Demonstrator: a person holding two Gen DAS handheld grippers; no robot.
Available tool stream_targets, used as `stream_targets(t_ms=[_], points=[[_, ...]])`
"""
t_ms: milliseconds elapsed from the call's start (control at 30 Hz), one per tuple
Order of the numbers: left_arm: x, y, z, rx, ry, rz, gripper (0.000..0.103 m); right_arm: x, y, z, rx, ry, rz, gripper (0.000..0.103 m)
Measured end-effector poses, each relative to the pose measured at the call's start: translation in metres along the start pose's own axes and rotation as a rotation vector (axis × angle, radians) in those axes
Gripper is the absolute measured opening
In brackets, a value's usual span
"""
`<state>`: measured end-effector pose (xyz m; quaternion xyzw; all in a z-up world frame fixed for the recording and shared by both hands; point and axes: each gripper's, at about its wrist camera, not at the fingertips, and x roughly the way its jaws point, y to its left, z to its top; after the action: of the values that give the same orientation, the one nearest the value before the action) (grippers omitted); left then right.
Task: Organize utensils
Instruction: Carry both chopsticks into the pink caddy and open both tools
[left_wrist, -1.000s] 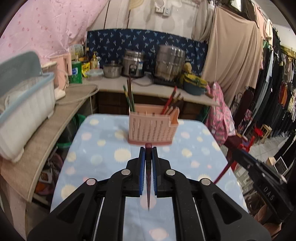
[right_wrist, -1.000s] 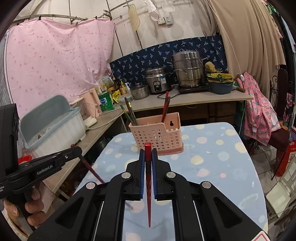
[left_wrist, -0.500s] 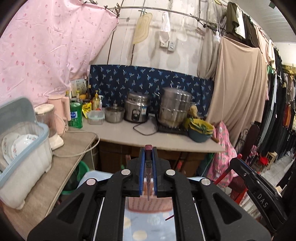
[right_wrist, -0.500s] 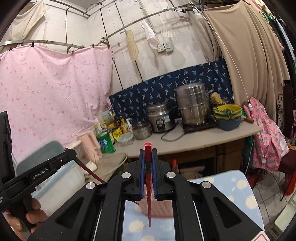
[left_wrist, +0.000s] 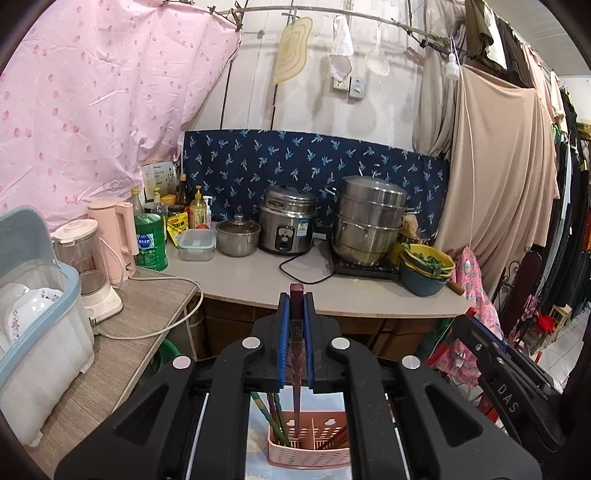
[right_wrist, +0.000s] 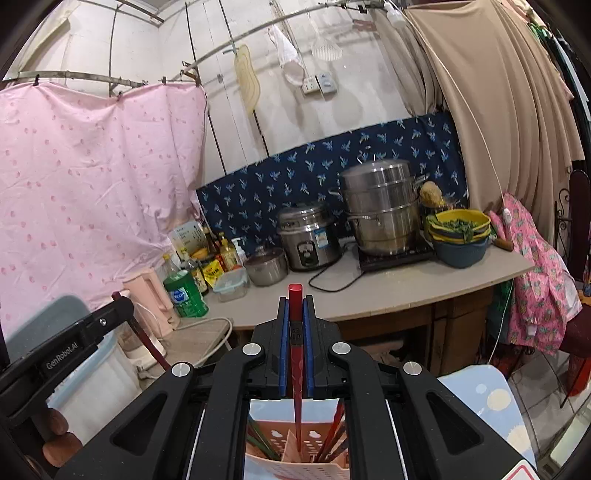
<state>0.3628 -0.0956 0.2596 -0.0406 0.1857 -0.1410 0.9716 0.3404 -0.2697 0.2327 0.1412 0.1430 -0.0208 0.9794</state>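
Note:
My left gripper is shut on a dark maroon chopstick that hangs tip down over the pink slotted utensil holder at the bottom edge of the left wrist view. Green and dark chopsticks stand in the holder's left compartment. My right gripper is shut on a bright red chopstick, whose tip points into the pink holder just below. Reddish chopsticks lean in its right compartment. Each gripper shows at the side of the other's view: the left gripper and the right gripper.
Behind the holder runs a counter with a rice cooker, a steel steamer pot, stacked bowls and bottles. A blue-lidded dish box, a blender and a pink kettle stand left. The blue dotted tablecloth shows below; clothes hang right.
Both grippers have risen and moved forward, each still holding its chopstick. The pink holder has slid from mid-view to the bottom edge, under the fingers, and the table has dropped almost out of sight.

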Motion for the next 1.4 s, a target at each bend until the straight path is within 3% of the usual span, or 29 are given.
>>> stream_targets(t_ms=[367, 533, 667, 933, 1233, 1300, 1400], points=[[0.053, 0.008, -0.050, -0.022, 0.139, -0.007, 0.007, 0.041, -0.023, -0.052, 0.014, 0.122, -0.022, 0.007], [0.056, 0.009, -0.065, -0.028, 0.157, -0.011, 0.008, 0.042, -0.027, -0.064, 0.019, 0.142, -0.026, 0.012], [0.048, 0.008, -0.071, -0.025, 0.156, 0.000, 0.025, 0.031, -0.028, -0.066, 0.015, 0.130, -0.031, 0.015], [0.018, 0.004, -0.087, -0.007, 0.163, 0.022, 0.034, -0.009, -0.023, -0.074, -0.016, 0.111, -0.031, 0.025], [-0.022, -0.001, -0.119, 0.044, 0.198, 0.072, 0.037, -0.057, -0.011, -0.107, -0.067, 0.146, -0.046, 0.026], [-0.031, 0.000, -0.128, 0.049, 0.210, 0.081, 0.044, -0.066, -0.008, -0.116, -0.080, 0.160, -0.054, 0.026], [-0.043, 0.001, -0.142, 0.063, 0.232, 0.099, 0.046, -0.080, -0.005, -0.131, -0.087, 0.180, -0.059, 0.027]])
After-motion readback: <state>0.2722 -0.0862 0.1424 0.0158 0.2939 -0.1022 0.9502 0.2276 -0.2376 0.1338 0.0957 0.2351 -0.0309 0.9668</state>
